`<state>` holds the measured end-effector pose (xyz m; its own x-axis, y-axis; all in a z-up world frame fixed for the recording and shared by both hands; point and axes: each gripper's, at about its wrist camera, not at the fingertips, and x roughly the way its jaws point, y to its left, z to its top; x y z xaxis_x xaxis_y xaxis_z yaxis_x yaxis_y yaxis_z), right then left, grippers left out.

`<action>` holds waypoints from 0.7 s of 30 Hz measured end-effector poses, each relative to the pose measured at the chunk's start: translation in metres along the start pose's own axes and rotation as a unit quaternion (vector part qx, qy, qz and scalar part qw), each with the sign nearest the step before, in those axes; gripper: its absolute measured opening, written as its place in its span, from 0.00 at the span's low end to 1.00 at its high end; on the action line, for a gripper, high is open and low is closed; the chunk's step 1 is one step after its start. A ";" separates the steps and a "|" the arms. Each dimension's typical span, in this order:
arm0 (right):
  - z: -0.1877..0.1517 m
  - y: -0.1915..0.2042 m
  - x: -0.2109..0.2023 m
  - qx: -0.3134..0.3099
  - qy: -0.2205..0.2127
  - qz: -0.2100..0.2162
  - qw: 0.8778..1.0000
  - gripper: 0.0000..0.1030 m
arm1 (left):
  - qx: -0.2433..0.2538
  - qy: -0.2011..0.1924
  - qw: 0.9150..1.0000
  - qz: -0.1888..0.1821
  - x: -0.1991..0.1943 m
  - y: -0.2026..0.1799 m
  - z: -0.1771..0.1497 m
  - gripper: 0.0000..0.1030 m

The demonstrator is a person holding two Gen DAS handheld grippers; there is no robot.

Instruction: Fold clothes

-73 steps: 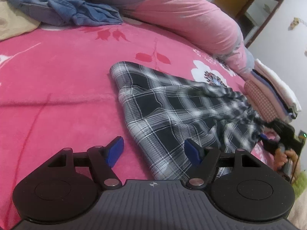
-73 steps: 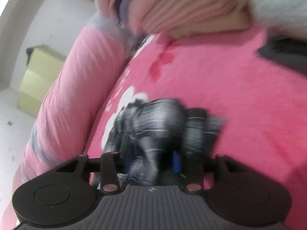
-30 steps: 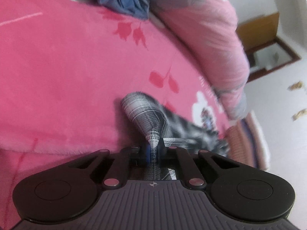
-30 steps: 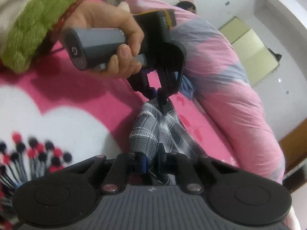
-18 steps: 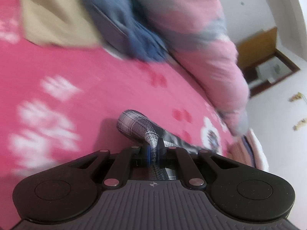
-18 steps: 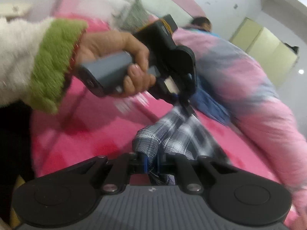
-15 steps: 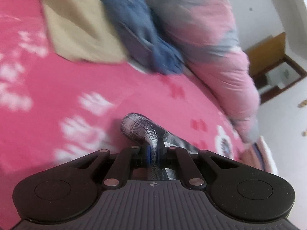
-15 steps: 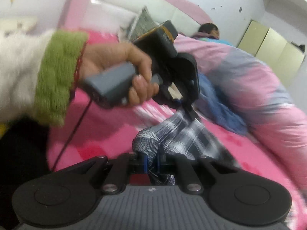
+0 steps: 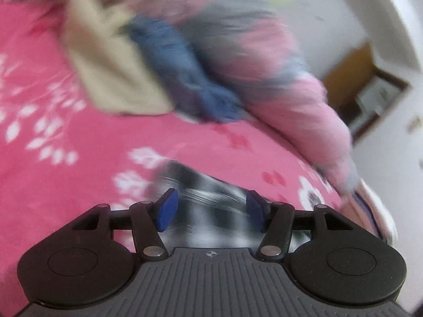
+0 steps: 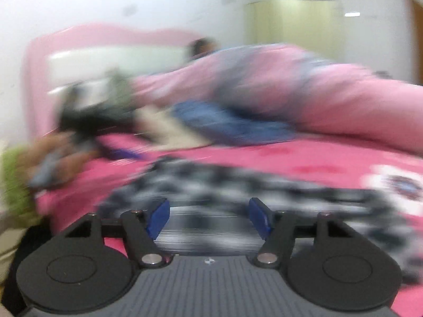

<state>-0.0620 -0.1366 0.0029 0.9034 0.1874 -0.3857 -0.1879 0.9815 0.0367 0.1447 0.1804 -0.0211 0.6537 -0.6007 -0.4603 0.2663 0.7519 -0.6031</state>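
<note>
Both tongs stand apart, jaws just opened, nothing clamped. The plaid garment (image 9: 208,206) lies on the pink bed (image 9: 79,174) directly ahead of and under the left tongs (image 9: 210,212). In the right wrist view it (image 10: 238,185) stretches crosswise past the right tongs (image 10: 208,218), long axis left to right. Both look equally near. Frames blurred. No containers visible.

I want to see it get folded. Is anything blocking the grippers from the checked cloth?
Nothing visible. The checked cloth lies on the pink bed cover, right ahead of the left gripper and right gripper, whose jaws have just opened off it.
</note>
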 end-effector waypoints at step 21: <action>-0.009 -0.202 0.083 0.161 0.134 -0.092 0.974 0.43 | 0.264 0.095 0.956 0.081 0.066 -0.095 -0.086 0.56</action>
<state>0.0471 -0.3196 -0.0450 0.7697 0.0331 -0.6375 0.1362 0.9672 0.2146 0.1010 0.0458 -0.0500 0.5900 -0.4650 -0.6601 0.5250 0.8420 -0.1240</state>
